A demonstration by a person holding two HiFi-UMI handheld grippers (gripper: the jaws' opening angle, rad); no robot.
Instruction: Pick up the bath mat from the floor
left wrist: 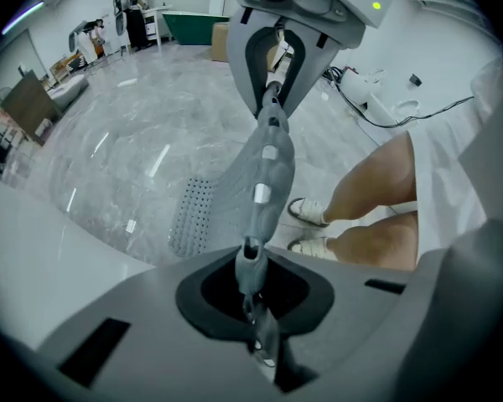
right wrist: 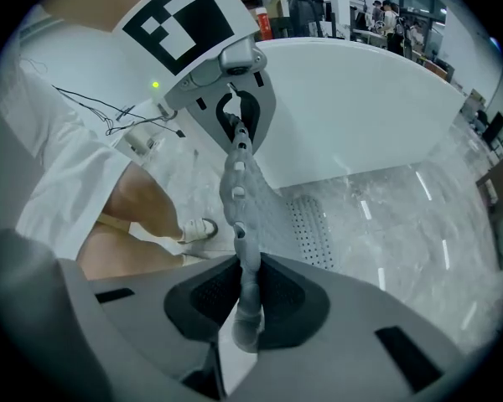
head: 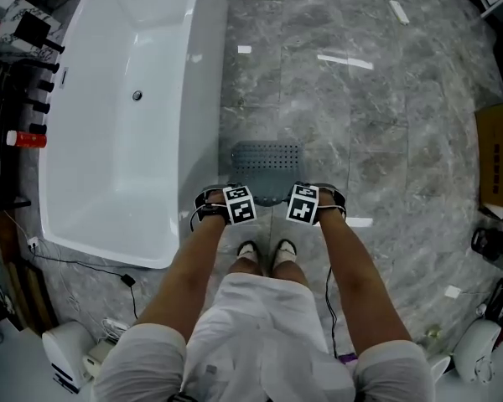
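Mat (head: 267,166) hangs by near edge between both grippers, ahead of feet, right of tub (head: 142,99). Left gripper (head: 225,203) clamped on edge's left end, right gripper (head: 313,201) on right end. Perforated far part droops toward floor (head: 377,132).

Grey perforated bath mat (head: 267,167), hanging lifted

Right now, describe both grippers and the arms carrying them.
The left gripper and right gripper are grey moulded shells with dark pads. Each bears a white cube with black square markers and a small green light. Dark straps wrap the wrists; a thin black cable trails from the right. Forearms are bare.
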